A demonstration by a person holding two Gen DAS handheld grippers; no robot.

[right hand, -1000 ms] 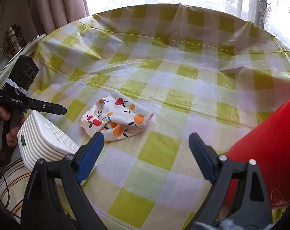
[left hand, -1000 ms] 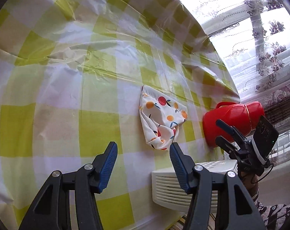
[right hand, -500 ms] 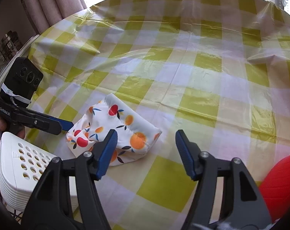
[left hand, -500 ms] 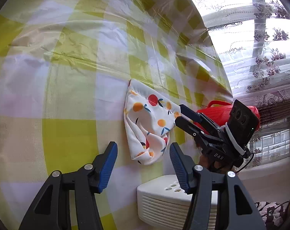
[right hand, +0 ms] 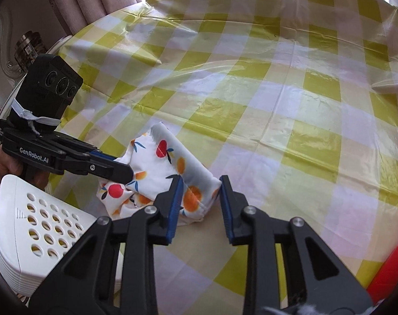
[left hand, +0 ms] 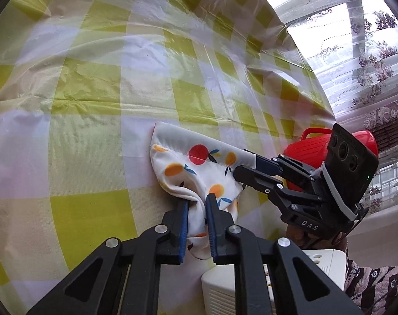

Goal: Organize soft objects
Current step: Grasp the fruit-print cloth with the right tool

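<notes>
Moved: both grippers came in onto fruit-print cloth (left hand: 196,168) since a second ago
Left gripper (left hand: 197,204): pinched tight on cloth's near fold
Right gripper (right hand: 200,183): part open, straddling cloth's end
Cloth: bunched on checked tablecloth (right hand: 290,110), beside white basket (right hand: 38,233)

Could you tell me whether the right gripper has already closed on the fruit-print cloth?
No, the right gripper straddles the fruit-print cloth with a visible gap.

checked table (right hand: 290,99), fruit-print cloth (right hand: 170,168) atop
</notes>
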